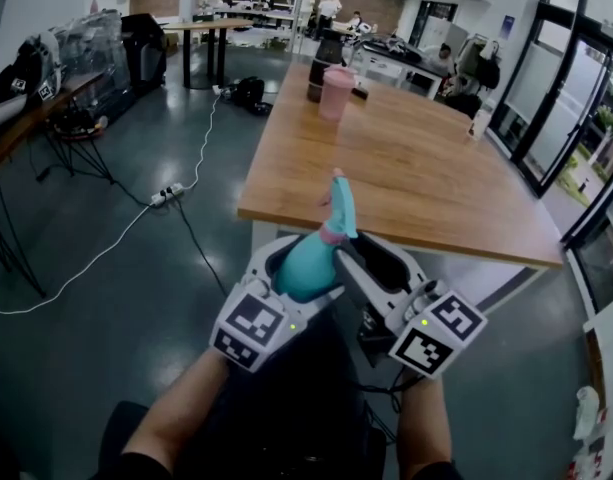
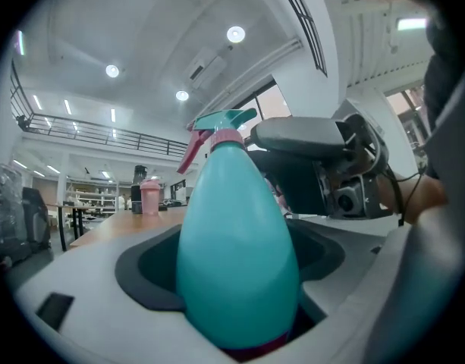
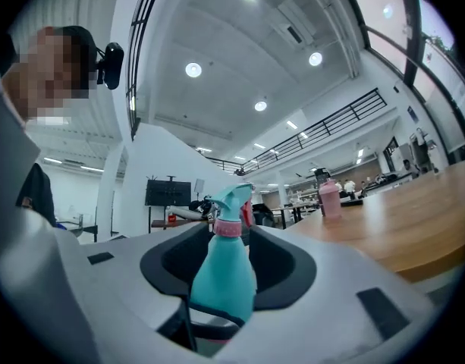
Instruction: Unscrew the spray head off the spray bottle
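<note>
A teal spray bottle (image 1: 308, 263) with a teal spray head (image 1: 342, 206) and a pink collar (image 1: 333, 235) is held in the air in front of the person, tilted toward the table. My left gripper (image 1: 298, 268) is shut on the bottle's body (image 2: 236, 264), which fills the left gripper view. My right gripper (image 1: 378, 260) stands open just right of the neck. In the right gripper view the bottle (image 3: 224, 279) shows in the gap between the jaws, with room on both sides. The spray head (image 3: 234, 199) sits on the bottle.
A long wooden table (image 1: 416, 168) lies ahead with a pink shaker cup (image 1: 336, 93) and a dark bottle (image 1: 321, 68) at its far end. A power strip (image 1: 166, 196) and white cable cross the floor at left. A cluttered bench (image 1: 36, 118) lines the left wall.
</note>
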### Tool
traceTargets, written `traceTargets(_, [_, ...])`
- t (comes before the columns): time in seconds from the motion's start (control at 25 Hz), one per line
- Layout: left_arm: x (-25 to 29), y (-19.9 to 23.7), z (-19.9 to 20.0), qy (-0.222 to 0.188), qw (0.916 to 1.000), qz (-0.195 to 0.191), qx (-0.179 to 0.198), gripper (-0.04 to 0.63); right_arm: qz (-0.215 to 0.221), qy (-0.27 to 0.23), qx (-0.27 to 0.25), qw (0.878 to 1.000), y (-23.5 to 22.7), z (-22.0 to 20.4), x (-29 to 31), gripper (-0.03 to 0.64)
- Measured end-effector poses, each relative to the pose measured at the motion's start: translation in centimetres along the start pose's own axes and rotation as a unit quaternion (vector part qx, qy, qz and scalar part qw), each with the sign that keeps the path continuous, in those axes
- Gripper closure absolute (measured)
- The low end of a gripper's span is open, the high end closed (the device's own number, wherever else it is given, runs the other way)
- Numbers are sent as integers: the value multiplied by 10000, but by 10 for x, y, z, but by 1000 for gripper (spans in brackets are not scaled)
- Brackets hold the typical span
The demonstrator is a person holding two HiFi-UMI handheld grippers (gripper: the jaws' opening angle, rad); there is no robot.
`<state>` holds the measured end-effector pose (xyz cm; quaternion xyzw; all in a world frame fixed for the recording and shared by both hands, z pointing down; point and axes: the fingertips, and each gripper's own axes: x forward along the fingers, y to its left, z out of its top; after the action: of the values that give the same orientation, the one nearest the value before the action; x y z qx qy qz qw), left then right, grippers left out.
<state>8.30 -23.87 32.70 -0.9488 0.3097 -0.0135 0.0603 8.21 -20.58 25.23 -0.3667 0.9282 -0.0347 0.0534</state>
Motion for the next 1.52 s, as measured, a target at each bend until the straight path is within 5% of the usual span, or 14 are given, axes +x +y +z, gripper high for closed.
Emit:
traceTargets(0.48, [5, 7, -8, 285, 9963, 715, 377, 176, -683, 51, 353, 9970, -3, 2, 15, 454])
traceTargets(0.92, [5, 3, -13, 372, 9965, 606, 433, 176, -682, 131, 134, 9975, -6, -3, 18, 479])
traceTargets(1.52, [0, -24, -5, 146, 9958, -901, 20, 176, 940, 14, 266, 9952, 0, 0, 4, 481])
